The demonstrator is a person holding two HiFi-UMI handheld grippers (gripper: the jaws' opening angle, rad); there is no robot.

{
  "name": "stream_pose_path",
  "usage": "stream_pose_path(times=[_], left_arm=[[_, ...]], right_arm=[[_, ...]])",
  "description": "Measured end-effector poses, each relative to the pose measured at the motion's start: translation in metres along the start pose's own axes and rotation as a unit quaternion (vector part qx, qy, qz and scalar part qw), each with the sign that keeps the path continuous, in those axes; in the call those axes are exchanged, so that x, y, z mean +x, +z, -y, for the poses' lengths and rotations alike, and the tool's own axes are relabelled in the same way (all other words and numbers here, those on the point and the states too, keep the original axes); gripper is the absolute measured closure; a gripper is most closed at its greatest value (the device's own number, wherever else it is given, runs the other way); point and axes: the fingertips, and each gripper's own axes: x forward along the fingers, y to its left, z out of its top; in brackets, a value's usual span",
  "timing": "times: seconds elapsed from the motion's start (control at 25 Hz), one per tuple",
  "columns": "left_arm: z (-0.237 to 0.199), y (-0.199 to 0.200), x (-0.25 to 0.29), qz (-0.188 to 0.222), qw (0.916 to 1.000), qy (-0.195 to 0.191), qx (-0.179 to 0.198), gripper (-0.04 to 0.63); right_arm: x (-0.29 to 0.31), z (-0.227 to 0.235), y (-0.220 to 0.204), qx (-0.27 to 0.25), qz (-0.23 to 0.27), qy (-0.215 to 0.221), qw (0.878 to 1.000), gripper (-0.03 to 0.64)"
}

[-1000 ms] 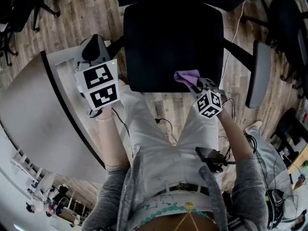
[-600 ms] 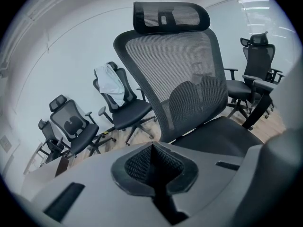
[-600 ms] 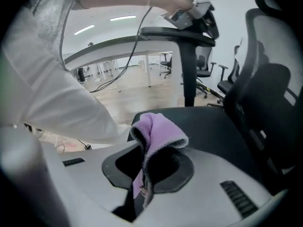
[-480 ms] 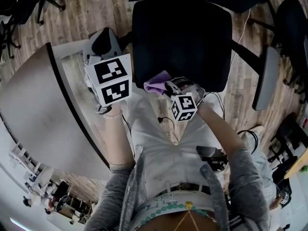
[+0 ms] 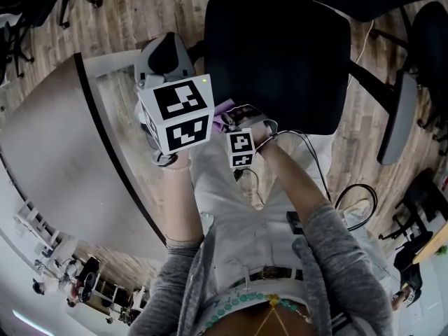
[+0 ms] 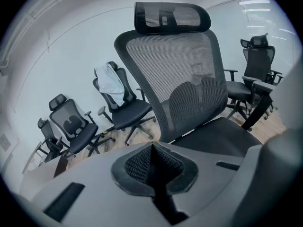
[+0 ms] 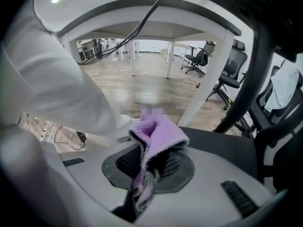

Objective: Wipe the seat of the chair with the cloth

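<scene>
The person stands over a black office chair (image 5: 280, 19), a gripper in each hand. The right gripper (image 7: 147, 167) has its jaws clamped on a purple cloth (image 7: 158, 134); the cloth bunches up out of the claw in a soft fold, and a thin tail of it hangs down between the pads. In the head view this cloth sits at the lower left edge of the seat (image 5: 276, 61), near the middle of the frame, half hidden behind the marker cube of the left gripper (image 6: 154, 169). Whether it presses on the seat or hangs just over its edge I cannot tell.

The left gripper is held up just beside the right one, over the seat's left corner. Its jaws are together with nothing between them, and it looks along the seat at the mesh backrest (image 6: 182, 74) and the headrest (image 6: 171, 17) above it.

A curved pale table (image 5: 49, 145) fills the left of the head view. The person's white trousers (image 5: 238, 208) fill the lower middle. The chair's armrest (image 5: 395, 117) stands out at the right over the wooden floor (image 5: 119, 19). Behind the backrest, at the left of the left gripper view, stand other office chairs (image 6: 71, 126); one has a white garment (image 6: 110, 82) draped over its back
</scene>
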Motion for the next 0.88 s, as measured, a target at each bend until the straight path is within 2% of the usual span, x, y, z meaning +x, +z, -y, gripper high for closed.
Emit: stream_pose_path(times=[0.32, 0.88], left_arm=[[-0.001, -0.001, 0.000, 0.000, 1.0000, 0.001, 0.002, 0.589], [-0.001, -0.002, 0.000, -0.001, 1.0000, 0.003, 0.005, 0.589]], right_arm=[[0.003, -0.004, -0.003, 0.000, 0.001, 0.000, 1.000, 0.569], [-0.007, -0.021, -0.036, 0.006, -0.017, 0.011, 1.000, 0.569]])
